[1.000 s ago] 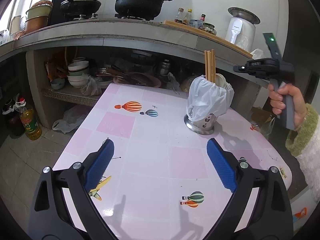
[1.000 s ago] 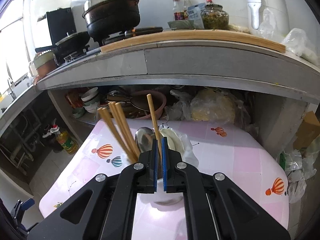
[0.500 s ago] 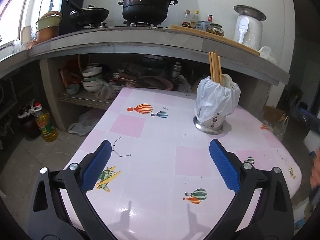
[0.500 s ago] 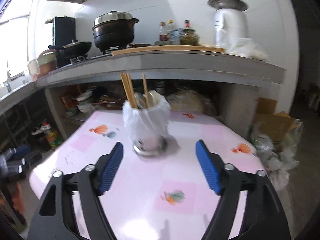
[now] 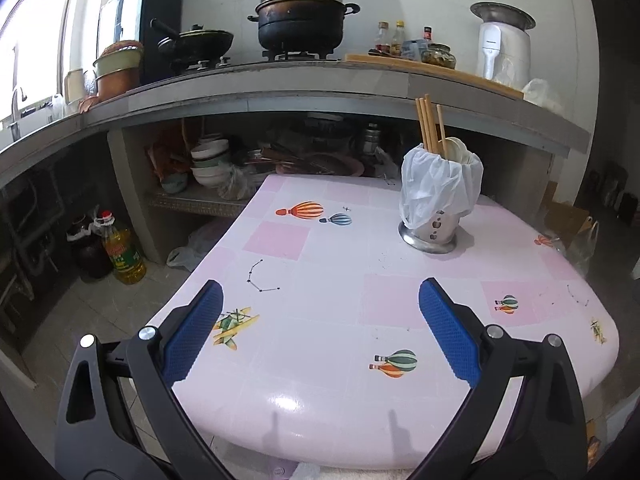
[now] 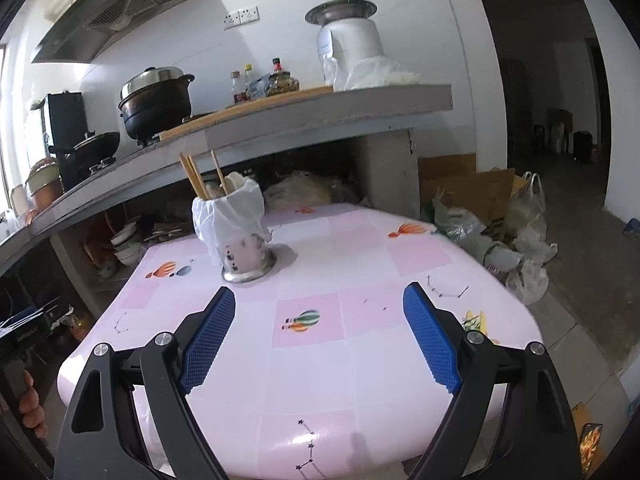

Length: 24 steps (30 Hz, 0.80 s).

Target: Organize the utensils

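Pink counter lies bare up to its rounded edge; both the left gripper and the right gripper gape wide, well apart from the utensil holder.

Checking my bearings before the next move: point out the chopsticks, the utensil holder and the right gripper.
chopsticks (image 5: 426, 126), left wrist view, on the shafts above the bag.
utensil holder (image 5: 434, 231), left wrist view, on its bare steel wall below the bag.
right gripper (image 6: 319, 306), right wrist view, midway between the open blue fingertips.

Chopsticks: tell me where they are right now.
The chopsticks stand upright in the bag-lined metal holder on the pink table, at its far right in the left wrist view, beside white spoons.
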Motion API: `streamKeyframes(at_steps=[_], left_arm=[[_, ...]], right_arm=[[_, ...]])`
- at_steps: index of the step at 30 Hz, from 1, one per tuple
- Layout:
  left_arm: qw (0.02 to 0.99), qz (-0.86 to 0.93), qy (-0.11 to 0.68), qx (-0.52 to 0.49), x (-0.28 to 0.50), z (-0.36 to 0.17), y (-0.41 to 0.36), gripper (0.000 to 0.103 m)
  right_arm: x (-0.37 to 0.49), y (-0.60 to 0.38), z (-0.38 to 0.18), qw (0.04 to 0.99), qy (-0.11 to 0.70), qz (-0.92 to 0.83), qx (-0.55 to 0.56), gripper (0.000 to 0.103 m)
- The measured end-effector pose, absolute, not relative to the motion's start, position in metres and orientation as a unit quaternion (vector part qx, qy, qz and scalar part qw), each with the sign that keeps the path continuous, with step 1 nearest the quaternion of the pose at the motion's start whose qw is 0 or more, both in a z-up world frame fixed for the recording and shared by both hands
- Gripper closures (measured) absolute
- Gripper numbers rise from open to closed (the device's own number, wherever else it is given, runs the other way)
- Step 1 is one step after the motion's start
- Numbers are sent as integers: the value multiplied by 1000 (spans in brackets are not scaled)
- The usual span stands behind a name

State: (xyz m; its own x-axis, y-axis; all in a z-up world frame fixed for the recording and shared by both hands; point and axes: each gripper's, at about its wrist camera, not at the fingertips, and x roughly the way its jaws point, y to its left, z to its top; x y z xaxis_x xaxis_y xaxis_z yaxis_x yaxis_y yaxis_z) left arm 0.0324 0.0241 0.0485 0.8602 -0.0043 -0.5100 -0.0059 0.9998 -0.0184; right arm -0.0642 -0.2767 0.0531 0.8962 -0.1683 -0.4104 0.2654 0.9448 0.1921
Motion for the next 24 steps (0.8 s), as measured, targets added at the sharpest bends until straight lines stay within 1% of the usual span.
streamKeyframes(at_steps=[4,8,13,20,24], left_arm=[[967,21,253,-5,27,53,29,8],[964,13,264,-3,31,51,30,8],[962,13,272,1,32,47,28,8],[959,17,283,-6,35,45,28,8],[960,21,278,7,34,46,22,8]], right_arm=[[-65,-274,49,966,210,-112,99,19],[-61,-277,47,961,221,-112,123,19],[-55,-273,43,957,244,-100,119,19],[-60,-264,48,962,232,-94,105,19],[-60,-260,48,962,235,-89,104,19]])
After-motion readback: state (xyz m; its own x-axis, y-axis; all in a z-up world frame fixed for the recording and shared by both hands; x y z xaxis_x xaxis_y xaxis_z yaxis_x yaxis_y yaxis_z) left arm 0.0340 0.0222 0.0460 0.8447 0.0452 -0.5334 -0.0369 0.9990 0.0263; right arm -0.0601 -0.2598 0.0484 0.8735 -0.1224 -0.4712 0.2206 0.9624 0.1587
